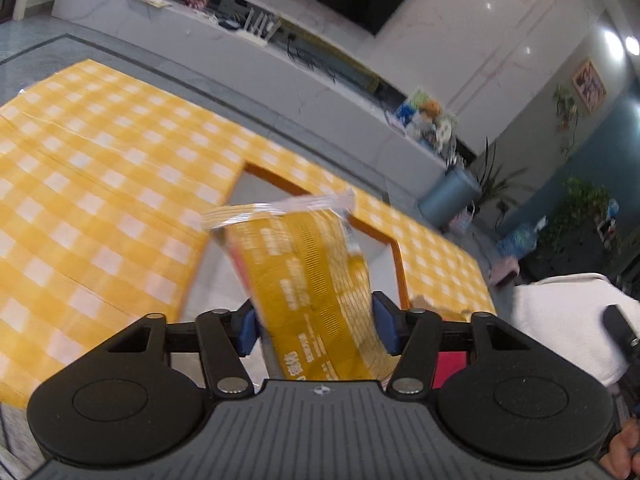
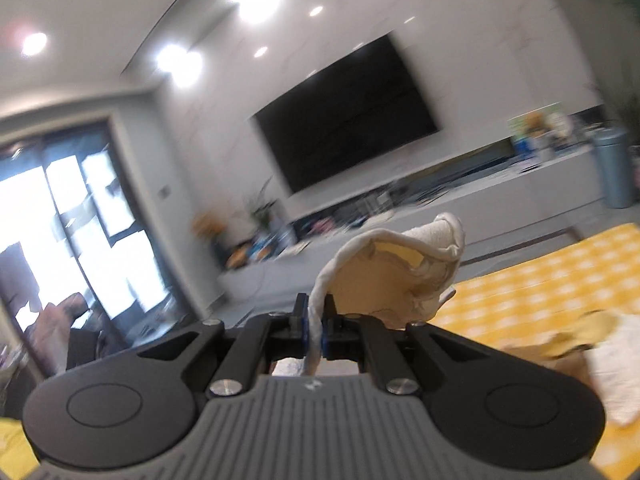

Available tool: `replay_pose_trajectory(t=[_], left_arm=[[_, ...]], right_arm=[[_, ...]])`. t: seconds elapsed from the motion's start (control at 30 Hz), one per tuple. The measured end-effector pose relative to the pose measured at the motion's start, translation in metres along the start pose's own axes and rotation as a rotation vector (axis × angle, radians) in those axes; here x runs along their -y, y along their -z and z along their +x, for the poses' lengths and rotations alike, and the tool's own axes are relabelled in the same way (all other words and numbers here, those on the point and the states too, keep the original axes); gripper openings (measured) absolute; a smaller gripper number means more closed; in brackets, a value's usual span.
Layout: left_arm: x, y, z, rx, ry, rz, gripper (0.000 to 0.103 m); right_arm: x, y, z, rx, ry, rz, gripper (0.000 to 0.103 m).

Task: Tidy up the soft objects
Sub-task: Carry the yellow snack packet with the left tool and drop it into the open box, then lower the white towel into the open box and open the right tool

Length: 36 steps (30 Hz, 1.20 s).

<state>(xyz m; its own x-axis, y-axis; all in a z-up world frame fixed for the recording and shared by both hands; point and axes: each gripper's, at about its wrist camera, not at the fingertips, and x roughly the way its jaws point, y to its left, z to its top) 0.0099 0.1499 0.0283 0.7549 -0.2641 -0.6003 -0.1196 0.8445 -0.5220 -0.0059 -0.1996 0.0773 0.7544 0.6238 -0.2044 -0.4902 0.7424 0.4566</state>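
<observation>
My left gripper point(image 1: 314, 326) is shut on a yellow soft plastic pack point(image 1: 308, 276) with white print and a clear crimped top. It holds the pack above an orange-rimmed box point(image 1: 394, 248) that stands on the yellow checked cloth point(image 1: 100, 184). My right gripper point(image 2: 316, 320) is shut on the edge of a cream and white soft cloth item point(image 2: 396, 272), lifted high and tilted toward the room. The same white item shows at the right edge of the left wrist view point(image 1: 568, 320).
A long grey TV bench point(image 1: 280, 52) with clutter runs behind the cloth, under a black TV point(image 2: 344, 116). A blue-grey bin point(image 1: 448, 196) and plants point(image 1: 576, 208) stand at the right. More soft items point(image 2: 600, 344) lie on the checked cloth point(image 2: 560, 280) at the right.
</observation>
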Motion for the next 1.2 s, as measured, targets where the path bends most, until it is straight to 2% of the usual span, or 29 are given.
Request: replay_pose_trajectory(t=[0.1,0.2,0.27,0.37,0.5,0.73,0.83,0.93,1.03,1.2], left_arm=[[-0.014,-0.001,-0.014,0.032,0.018,-0.014,0.037],[-0.028,-0.002,-0.017,0.034,0.124,-0.042,0.035],[-0.033,-0.002,-0.007,-0.009,0.116,-0.060,0.028],[-0.044,0.000,0.000,-0.025,0.092,-0.077,0.027],[-0.053,-0.001,0.000,-0.024,0.109,-0.104,0.027],[-0.049,-0.001,0.001,-0.040,0.092,-0.085,0.027],[-0.046,0.001,0.003,-0.045,0.090,-0.076,0.027],[-0.040,0.002,0.004,-0.048,0.082,-0.051,0.027],[-0.033,0.003,0.005,-0.042,0.036,-0.015,0.027],[-0.015,0.008,0.004,0.007,-0.104,0.105,0.029]], right_arm=[[-0.026,0.012,0.034,-0.081,-0.066,-0.038,0.004],[-0.045,0.029,0.070,-0.171,-0.081,-0.083,0.004],[-0.048,0.041,0.094,-0.253,-0.066,-0.089,0.003],[-0.048,0.061,0.119,-0.354,-0.013,-0.113,0.003],[-0.046,0.075,0.138,-0.445,-0.018,-0.126,0.003],[-0.038,0.090,0.146,-0.556,-0.018,-0.135,0.003],[-0.035,0.094,0.150,-0.645,0.018,-0.167,0.003],[-0.036,0.095,0.157,-0.738,0.007,-0.218,0.003],[-0.042,0.101,0.165,-0.836,0.038,-0.328,0.003],[-0.053,0.115,0.177,-0.941,0.091,-0.510,0.003]])
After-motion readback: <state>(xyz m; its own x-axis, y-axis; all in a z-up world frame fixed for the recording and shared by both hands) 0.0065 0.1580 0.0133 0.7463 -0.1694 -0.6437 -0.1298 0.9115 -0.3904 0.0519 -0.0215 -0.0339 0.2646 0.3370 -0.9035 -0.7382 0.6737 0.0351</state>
